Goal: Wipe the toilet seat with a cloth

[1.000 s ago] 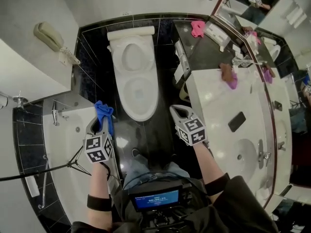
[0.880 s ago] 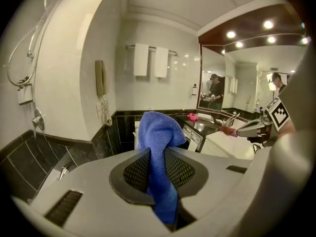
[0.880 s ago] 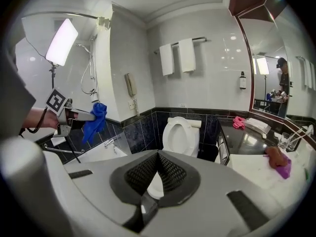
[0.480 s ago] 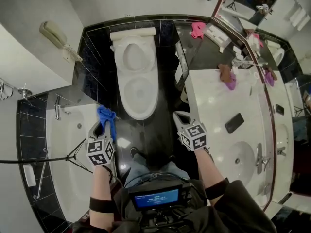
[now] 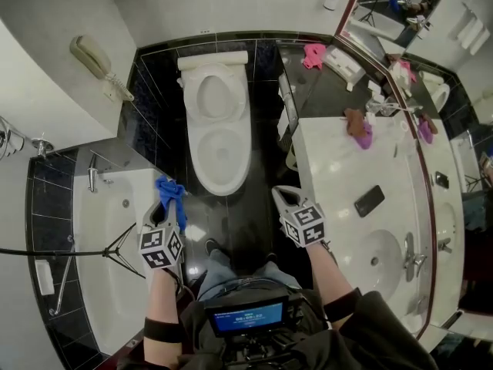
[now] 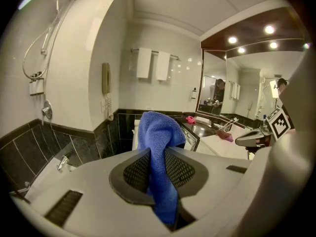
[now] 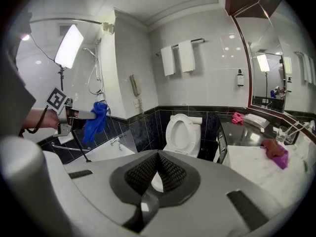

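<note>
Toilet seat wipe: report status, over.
Left gripper shut on blue cloth; right gripper shut, empty. Toilet ahead, untouched, both grippers short of it. Nothing seen in the way.

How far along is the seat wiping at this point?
Done: the blue cloth is clamped in the left hand-held gripper. In hand: both hang short of the toilet seat, the right hand-held gripper shut and empty. Left: all the wiping; no contact yet.
</note>
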Motion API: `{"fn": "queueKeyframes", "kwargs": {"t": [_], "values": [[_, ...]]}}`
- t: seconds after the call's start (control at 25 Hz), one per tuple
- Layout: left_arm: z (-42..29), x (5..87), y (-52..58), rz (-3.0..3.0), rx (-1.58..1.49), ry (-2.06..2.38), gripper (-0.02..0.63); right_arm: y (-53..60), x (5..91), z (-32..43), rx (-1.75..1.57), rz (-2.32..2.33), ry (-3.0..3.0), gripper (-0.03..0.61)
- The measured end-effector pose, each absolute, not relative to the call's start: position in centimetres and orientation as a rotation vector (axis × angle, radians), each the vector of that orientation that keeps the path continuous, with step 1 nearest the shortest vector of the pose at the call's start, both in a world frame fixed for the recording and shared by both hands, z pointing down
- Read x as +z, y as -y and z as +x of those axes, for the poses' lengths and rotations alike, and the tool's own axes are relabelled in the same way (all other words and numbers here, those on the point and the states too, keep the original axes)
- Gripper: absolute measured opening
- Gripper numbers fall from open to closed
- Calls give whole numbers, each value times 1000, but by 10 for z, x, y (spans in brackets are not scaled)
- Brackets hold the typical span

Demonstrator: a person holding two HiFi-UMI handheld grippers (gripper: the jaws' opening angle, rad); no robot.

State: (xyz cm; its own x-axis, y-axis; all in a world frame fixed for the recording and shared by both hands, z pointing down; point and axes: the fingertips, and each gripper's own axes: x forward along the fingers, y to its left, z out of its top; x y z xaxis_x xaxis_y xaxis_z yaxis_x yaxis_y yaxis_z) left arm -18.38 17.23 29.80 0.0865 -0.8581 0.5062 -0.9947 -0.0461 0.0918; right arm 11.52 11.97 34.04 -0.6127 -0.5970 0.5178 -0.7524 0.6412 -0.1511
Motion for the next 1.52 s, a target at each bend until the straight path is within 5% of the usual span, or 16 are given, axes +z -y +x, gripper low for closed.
{"fn": "queueKeyframes", "kwargs": {"t": [0.92,1.52], "values": [[-214,323,-136,2050,502,1695,69,-80,343,37,324,1011,2382,23],[-271,338,-46,2182,472,1560,69,28,324,-72,-1,1023,2290,166]]}}
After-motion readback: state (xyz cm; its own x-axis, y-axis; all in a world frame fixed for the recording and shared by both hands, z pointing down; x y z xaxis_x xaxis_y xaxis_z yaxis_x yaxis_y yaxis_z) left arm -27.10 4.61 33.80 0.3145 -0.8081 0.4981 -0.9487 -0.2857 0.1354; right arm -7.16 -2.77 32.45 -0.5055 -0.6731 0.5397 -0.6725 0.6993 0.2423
